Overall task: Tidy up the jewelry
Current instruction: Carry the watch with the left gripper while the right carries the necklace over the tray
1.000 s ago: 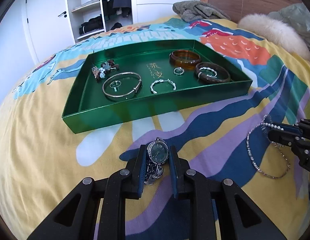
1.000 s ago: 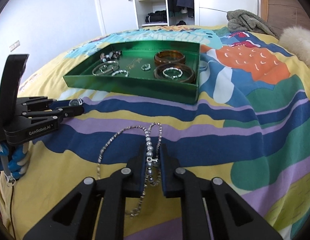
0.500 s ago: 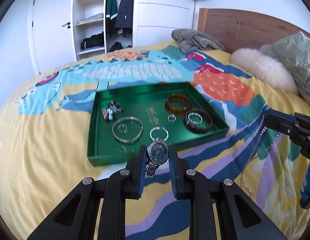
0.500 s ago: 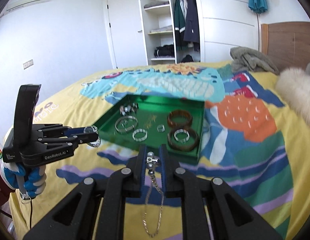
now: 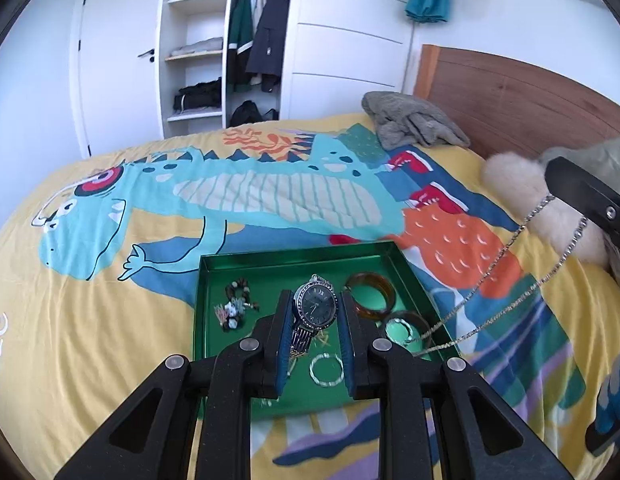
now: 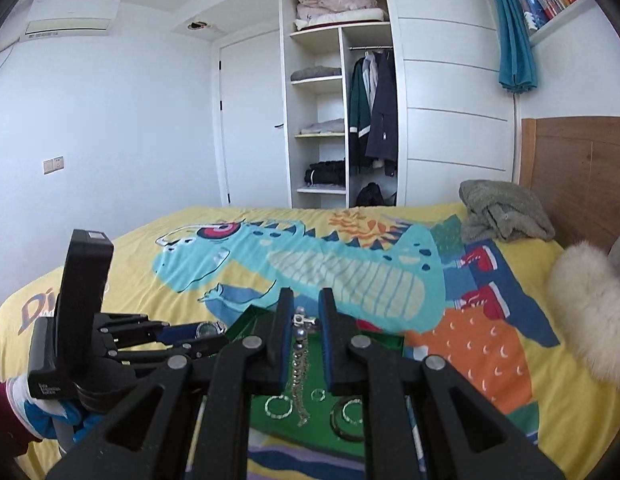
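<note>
a jewelry sort on a dinosaur-print bed stands partly done: several pieces already lie in an open green tray near the middle of the bed, and two more hang in the air over it, not yet set down.

the left hand-held gripper pinches a silver wristwatch by its case, dark dial facing the camera, the metal band drooping between the blue pads above the tray's floor. the right hand-held gripper is pressed together on a silver chain necklace just below its clasp, with a short run of beads and fine chain hanging down; in the left wrist view the same chain trails in two strands from the gripper at the bed's right edge down to the tray's right rim.

inside the tray, a beaded cluster sits toward the left wall, an amber bangle toward the far right corner, a darker bangle with a small silver ring inside it nearer the right wall, and a thin silver band near the middle. gripper parts hide the tray's near edge, so what lies there cannot be told.

judging by this, the watch and the necklace are what remains; no other loose jewelry shows on the bedspread.
</note>
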